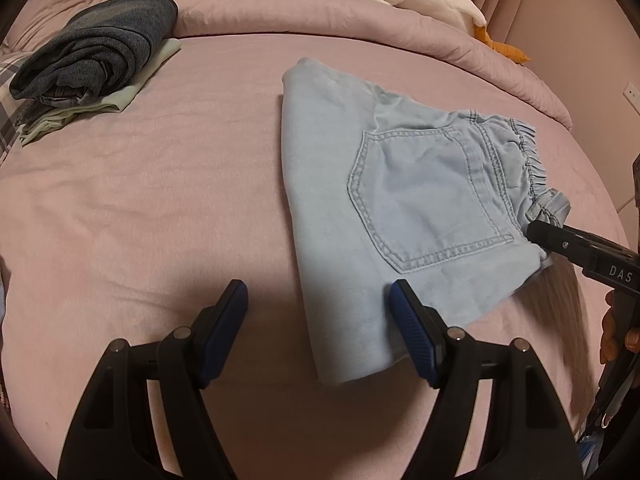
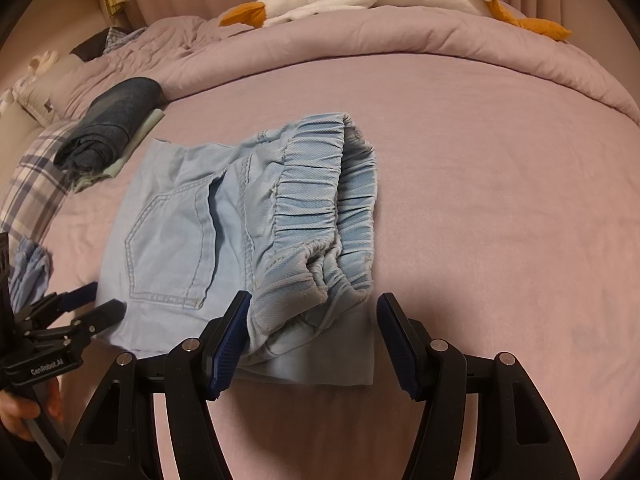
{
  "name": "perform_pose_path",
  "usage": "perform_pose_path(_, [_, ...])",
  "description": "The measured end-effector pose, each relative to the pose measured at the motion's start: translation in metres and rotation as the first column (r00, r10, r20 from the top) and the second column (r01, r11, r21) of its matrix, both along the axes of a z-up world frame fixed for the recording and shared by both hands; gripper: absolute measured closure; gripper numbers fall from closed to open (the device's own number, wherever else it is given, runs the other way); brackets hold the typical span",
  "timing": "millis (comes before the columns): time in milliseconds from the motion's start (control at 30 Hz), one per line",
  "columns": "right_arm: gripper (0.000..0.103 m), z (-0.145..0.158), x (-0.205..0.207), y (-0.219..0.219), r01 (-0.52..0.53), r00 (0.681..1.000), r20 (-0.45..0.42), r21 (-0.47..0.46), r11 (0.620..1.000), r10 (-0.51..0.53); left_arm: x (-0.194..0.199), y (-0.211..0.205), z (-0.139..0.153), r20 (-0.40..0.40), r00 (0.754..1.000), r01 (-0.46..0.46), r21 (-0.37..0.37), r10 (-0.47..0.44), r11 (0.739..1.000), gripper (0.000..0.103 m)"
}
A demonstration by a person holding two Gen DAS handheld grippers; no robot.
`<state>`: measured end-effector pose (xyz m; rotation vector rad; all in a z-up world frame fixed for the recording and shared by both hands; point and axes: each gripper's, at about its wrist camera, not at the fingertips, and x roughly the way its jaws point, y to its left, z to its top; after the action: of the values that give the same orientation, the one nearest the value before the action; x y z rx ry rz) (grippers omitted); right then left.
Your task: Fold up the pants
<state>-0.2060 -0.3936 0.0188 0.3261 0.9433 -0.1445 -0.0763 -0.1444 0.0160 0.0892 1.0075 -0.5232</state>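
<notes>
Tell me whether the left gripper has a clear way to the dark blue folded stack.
Probably yes. The left gripper is open, and only bare pink bedsheet lies between it and the dark blue folded stack; the light blue pants sit off to the other side.

The light blue denim pants (image 1: 404, 208) lie folded into a compact, roughly rectangular bundle on the pink bed sheet (image 1: 160, 200). The side facing up shows a back pocket (image 1: 424, 196) outlined in pale double stitching, lying flat apart from a loose fold along its opening. The gathered elastic waistband (image 2: 324, 200) forms one end of the bundle; it is doubled over and bunched, its ruffled layers standing slightly open rather than pressed flat. The opposite end is a smooth folded edge (image 1: 292, 92). A lower layer of fabric sticks out from under the waistband end at the near corner (image 2: 320, 368). The cloth looks soft, with only mild creases.
</notes>
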Motion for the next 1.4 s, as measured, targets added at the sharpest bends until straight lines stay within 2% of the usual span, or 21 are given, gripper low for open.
perform_pose_path(1400, [0.041,0.0026,-0.0034,-0.0021,0.009,1.0,-0.002,0.017,1.0,-0.009,-0.0067,-0.003,0.0025,-0.012,1.0,0.004,0.002,-0.004,1.0,0.032])
